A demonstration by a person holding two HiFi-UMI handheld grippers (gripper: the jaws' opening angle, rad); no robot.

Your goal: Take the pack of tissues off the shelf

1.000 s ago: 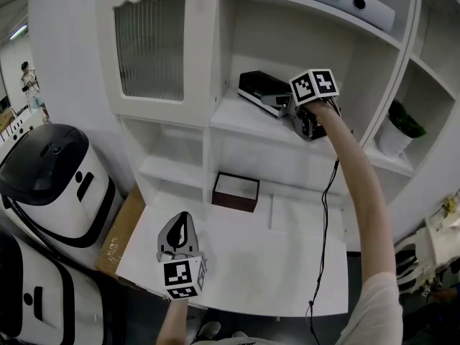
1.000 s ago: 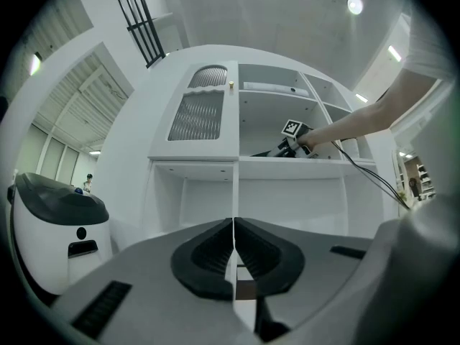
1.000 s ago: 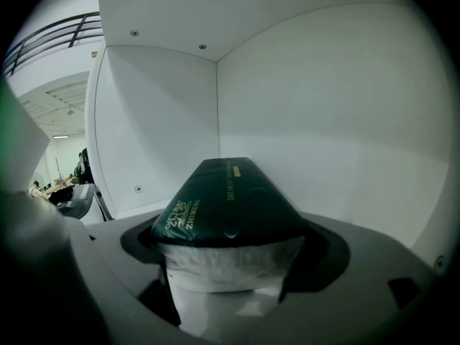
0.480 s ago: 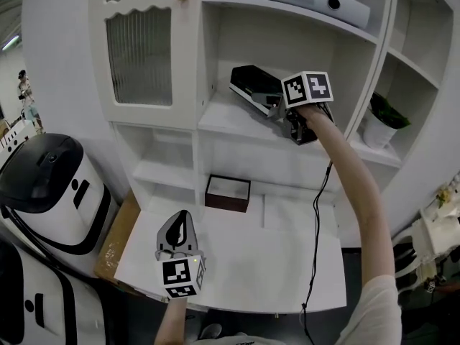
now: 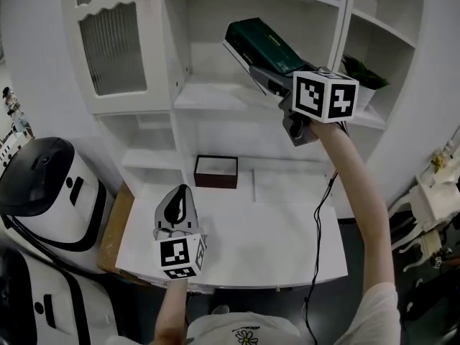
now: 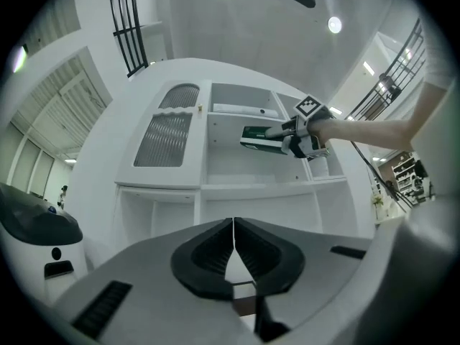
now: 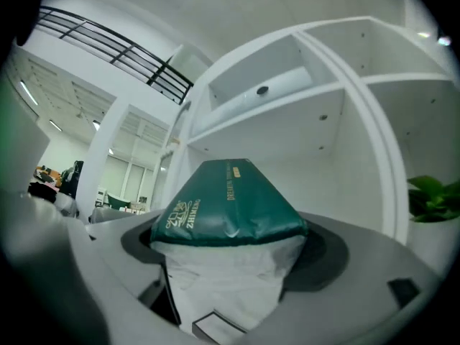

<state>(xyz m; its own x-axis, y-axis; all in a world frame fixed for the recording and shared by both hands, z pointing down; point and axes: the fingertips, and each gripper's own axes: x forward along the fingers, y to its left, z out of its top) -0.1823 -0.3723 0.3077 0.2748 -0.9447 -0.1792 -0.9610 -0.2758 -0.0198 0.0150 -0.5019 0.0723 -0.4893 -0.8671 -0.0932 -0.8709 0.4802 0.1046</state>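
Observation:
The pack of tissues (image 5: 262,52) has a dark green top and a white underside. My right gripper (image 5: 277,92) is shut on its near end and holds it in the air in front of the white shelf unit (image 5: 215,95), tilted up to the left. In the right gripper view the pack (image 7: 226,214) fills the space between the jaws. The left gripper view also shows the pack (image 6: 260,136), held by the right gripper (image 6: 287,139). My left gripper (image 5: 175,210) hovers low over the white table (image 5: 287,243), jaws together with nothing in them.
A dark brown open box (image 5: 215,171) stands at the back of the table under the shelf. A potted plant (image 5: 365,77) sits in the right compartment. A glass cabinet door (image 5: 108,45) is at upper left. A black and white appliance (image 5: 50,185) stands left of the table.
My right gripper has lifted the tissue pack up off the shelf board and drawn it out toward me. The left gripper has stayed where it was.

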